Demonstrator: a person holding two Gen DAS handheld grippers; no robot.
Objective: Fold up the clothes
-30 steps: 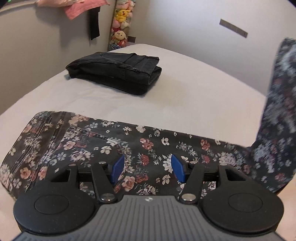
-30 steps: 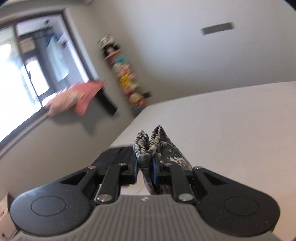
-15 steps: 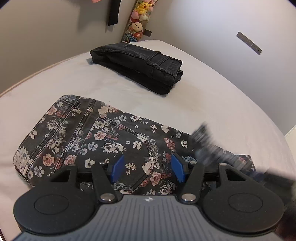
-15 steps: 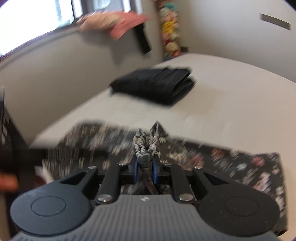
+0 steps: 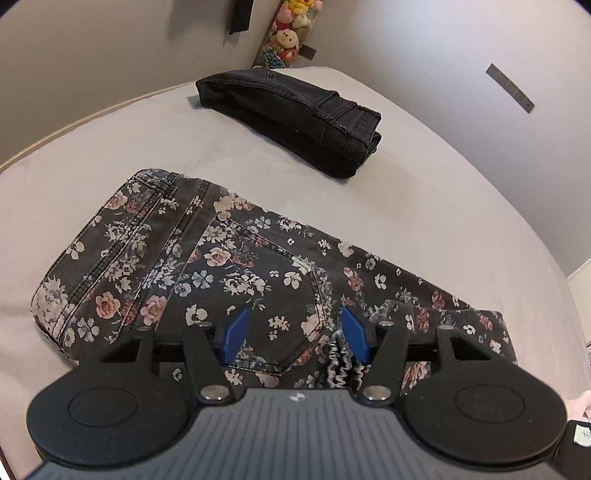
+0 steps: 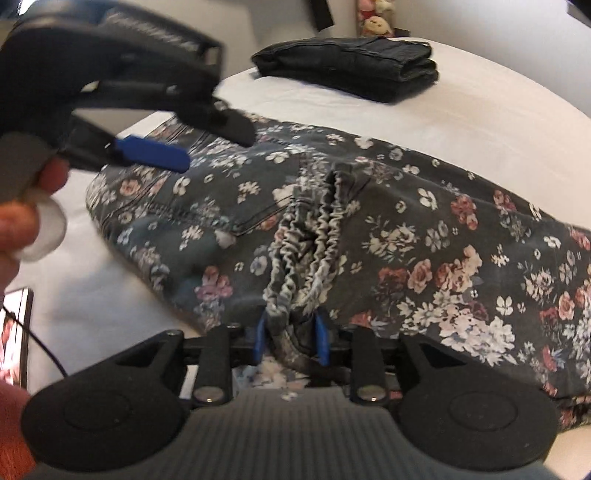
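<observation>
Floral jeans [image 5: 229, 266] folded on bed [image 5: 424, 206], right gripper [image 6: 290, 338] just loosening around gathered hems [image 6: 306, 243], left gripper [image 5: 295, 334] spread empty above, folded black jeans [image 5: 295, 114] behind

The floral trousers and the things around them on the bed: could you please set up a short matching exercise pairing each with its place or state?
Things:
1. floral trousers
2. black jeans
3. left claw
4. plush toys

Places or states:
A. against the wall past the bed's far end
B. jaws apart, nothing between them
C. folded in a stack, far side of the bed
D. spread near, gathered hem laid on top

Pairs: 1-D, 2-C, 3-B, 4-A
</observation>
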